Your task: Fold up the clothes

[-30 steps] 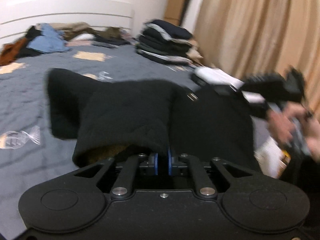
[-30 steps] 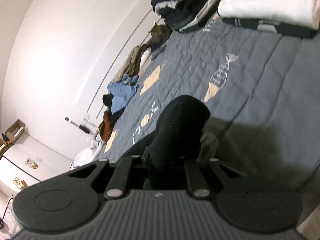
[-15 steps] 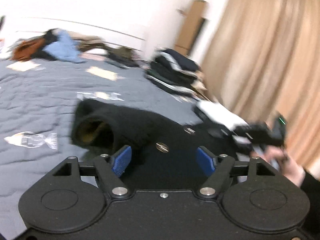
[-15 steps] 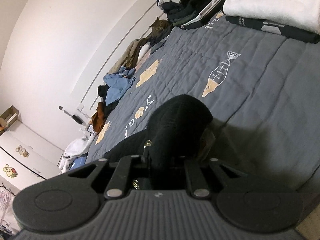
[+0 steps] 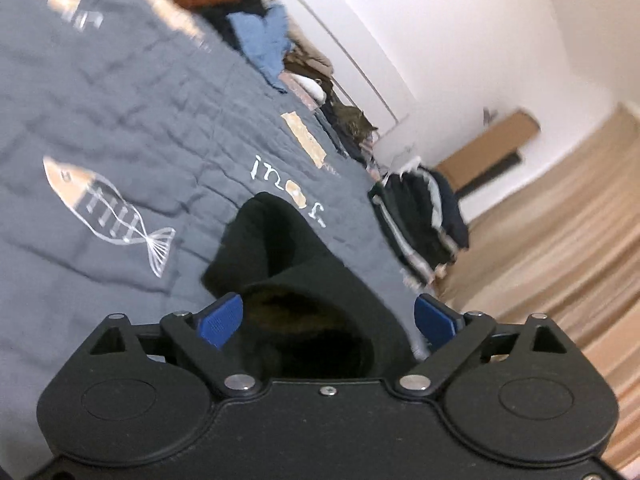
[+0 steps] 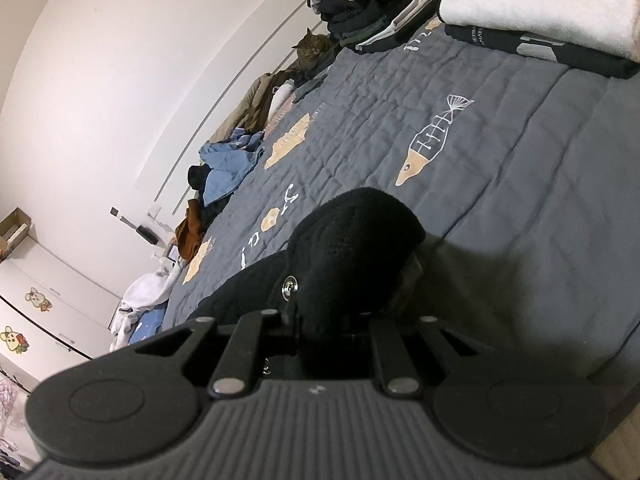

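Left gripper jaws opening wide, free around black garment; right gripper clamped on it

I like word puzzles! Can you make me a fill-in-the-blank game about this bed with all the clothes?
1. The black garment lies on a quilt whose colour is ____.
2. The drawings stitched on the quilt show ____ skeletons.
3. The animal resting by the headboard, beside the folded stack, is a ____.
4. The right tool is shut on the black garment, while the left tool's blue pads are ____ it.

Missing words: grey; fish; cat; off
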`<state>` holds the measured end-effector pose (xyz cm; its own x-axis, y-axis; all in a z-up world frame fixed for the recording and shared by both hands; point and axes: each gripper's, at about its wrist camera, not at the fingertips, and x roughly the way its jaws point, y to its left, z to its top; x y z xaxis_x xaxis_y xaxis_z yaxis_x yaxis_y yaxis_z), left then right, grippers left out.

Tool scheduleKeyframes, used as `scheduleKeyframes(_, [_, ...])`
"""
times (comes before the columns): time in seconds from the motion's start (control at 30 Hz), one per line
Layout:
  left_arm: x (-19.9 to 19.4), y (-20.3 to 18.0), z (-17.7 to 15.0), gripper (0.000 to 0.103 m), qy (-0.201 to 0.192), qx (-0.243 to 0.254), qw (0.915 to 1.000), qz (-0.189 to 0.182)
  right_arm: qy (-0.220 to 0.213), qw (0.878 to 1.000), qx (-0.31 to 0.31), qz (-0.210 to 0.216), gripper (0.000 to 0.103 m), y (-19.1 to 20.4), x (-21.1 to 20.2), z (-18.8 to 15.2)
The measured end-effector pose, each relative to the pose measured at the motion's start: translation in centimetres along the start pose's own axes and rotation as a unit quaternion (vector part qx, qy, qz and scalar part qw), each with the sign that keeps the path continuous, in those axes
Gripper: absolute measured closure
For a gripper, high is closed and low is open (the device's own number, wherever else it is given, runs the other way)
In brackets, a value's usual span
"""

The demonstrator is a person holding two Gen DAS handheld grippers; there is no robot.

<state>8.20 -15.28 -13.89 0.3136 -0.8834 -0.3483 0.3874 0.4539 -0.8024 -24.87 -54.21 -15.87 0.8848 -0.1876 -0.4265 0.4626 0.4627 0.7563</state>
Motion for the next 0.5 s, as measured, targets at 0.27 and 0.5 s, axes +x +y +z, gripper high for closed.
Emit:
scheduleKeyframes(0.27, [4.2, 0.3, -1.5, 0.008, 0.054, -0.056, 0.9968, -0.021, 0.006, 1.0, -0.003, -0.009, 0.089, -0.4, 0.2, -0.1])
scheduleKeyframes(0.5, [6.2, 0.4, -1.9, 0.005, 0.043, -0.075, 0.9962, 0.005, 0.012, 1.0, -0.012, -0.015, 0.089, -0.4, 0.5, -0.4])
